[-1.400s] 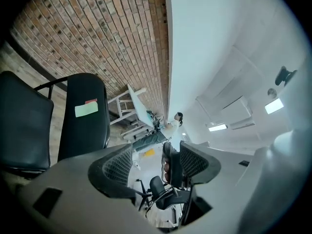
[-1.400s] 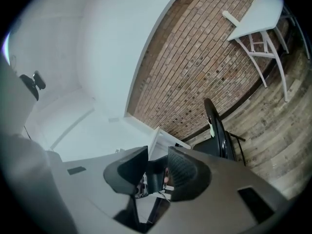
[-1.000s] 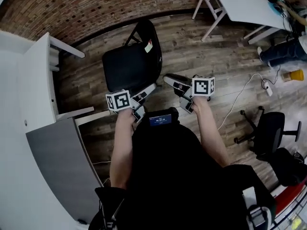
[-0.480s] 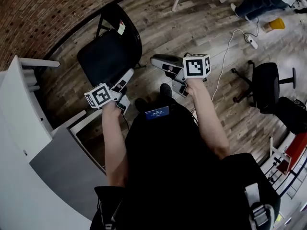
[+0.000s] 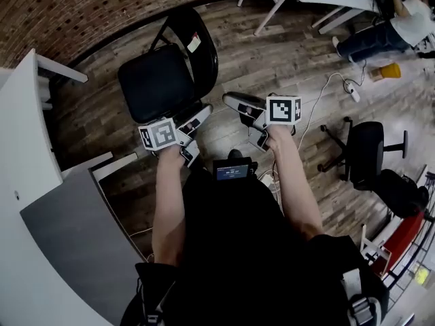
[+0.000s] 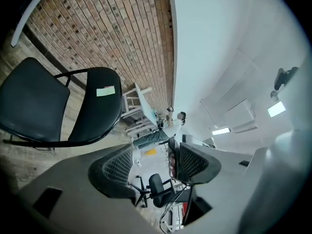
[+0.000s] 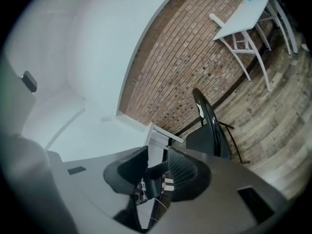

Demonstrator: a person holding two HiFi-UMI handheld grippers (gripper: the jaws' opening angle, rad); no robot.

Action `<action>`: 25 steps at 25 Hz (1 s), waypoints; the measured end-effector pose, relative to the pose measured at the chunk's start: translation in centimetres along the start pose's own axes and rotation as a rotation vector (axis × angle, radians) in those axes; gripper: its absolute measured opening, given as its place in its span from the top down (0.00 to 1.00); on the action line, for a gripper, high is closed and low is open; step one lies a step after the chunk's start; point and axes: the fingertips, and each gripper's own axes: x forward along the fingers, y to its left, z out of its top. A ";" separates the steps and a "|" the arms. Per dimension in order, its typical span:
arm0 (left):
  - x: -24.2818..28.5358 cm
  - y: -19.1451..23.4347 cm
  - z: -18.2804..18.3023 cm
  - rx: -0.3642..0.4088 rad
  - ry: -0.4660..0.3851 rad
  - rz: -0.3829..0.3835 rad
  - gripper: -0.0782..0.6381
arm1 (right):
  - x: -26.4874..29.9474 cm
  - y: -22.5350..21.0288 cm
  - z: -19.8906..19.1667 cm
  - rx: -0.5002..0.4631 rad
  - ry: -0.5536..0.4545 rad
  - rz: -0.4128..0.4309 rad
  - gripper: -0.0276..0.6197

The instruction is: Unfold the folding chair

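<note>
Both hands slid a little sideways since a second ago and the head camera swung with them, but neither grip changed. Left fingers (image 6: 114,167) are spread wide with only floor and a far-off office chair (image 6: 157,185) showing in the gap. Right fingers (image 7: 187,172) sit at a narrower gap, also with nothing between them. So the left gripper (image 5: 196,136) and right gripper (image 5: 243,121) are both empty and hanging close to my operator's body.

My read is that the job looks done and the hands are off it. The folding chair (image 5: 156,90) is at about 11 o'clock from the left gripper, with its front edge just past those fingertips but not touching. The black seat lies flat, the backrest rises at its 1 o'clock side with a small white tag (image 5: 194,44) on it, and its thin dark frame stands on the wood floor (image 5: 285,60) near the brick wall (image 5: 102,5).
</note>
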 end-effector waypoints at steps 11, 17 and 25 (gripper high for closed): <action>0.7 -2.3 -1.2 0.043 -0.062 0.049 0.43 | -0.7 1.9 -0.5 -0.059 0.085 0.119 0.75; -0.1 -2.9 -0.9 0.059 -0.086 0.107 0.43 | -0.9 3.2 -0.4 -0.073 0.097 0.193 0.75; 2.3 -5.2 -7.5 0.089 -0.111 0.192 0.43 | -8.2 1.3 -3.4 -0.050 0.094 0.278 0.75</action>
